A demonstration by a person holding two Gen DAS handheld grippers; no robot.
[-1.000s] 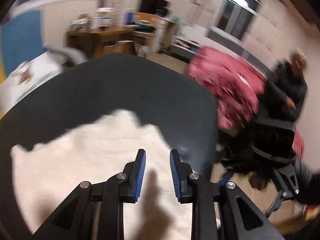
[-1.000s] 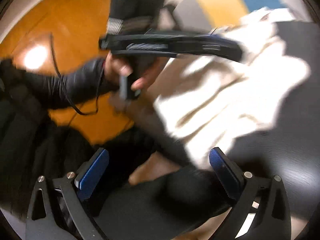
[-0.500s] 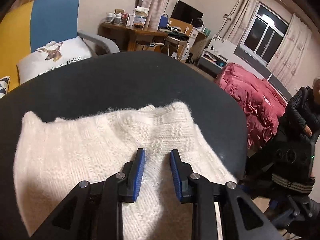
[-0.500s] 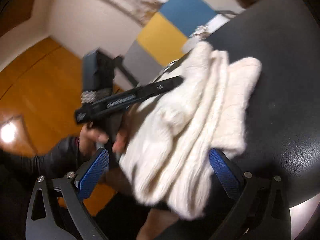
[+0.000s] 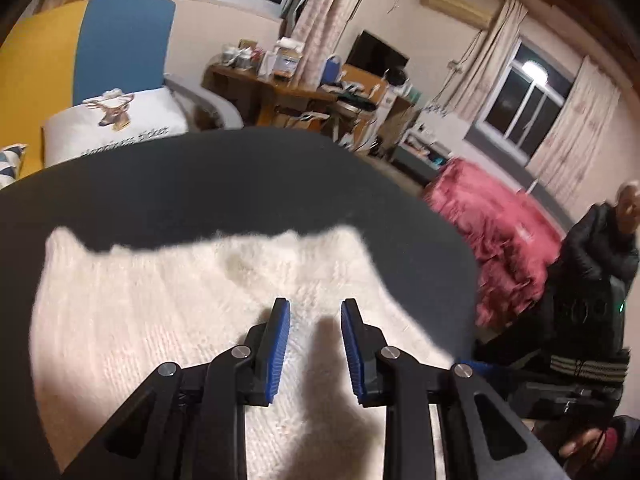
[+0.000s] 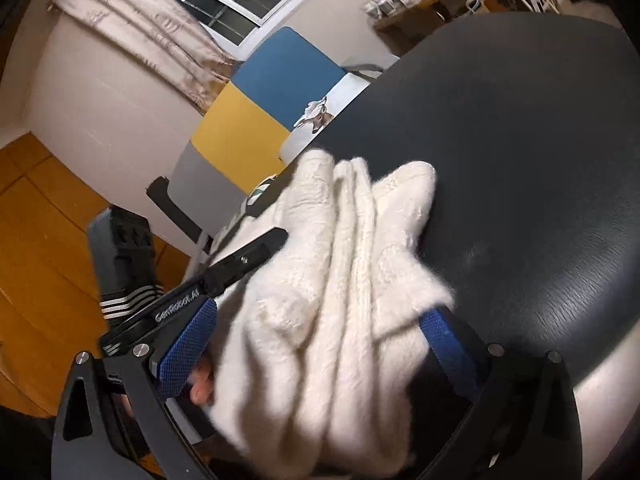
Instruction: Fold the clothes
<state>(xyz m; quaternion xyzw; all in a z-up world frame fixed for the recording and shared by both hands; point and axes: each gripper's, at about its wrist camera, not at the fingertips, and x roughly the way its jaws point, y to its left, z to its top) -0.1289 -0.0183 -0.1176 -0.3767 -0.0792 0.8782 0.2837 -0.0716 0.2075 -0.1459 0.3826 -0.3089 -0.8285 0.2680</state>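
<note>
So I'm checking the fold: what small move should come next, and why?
Probably close the right tool on the bunched edge of the white sweater: its jaws stand wide with the folds between them, while the left tool hovers open over the flat part.

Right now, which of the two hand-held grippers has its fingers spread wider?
The right hand-held gripper: its blue pads stand far apart with the bunched white sweater between them. The left hand-held gripper shows only a narrow gap above the sweater.
</note>
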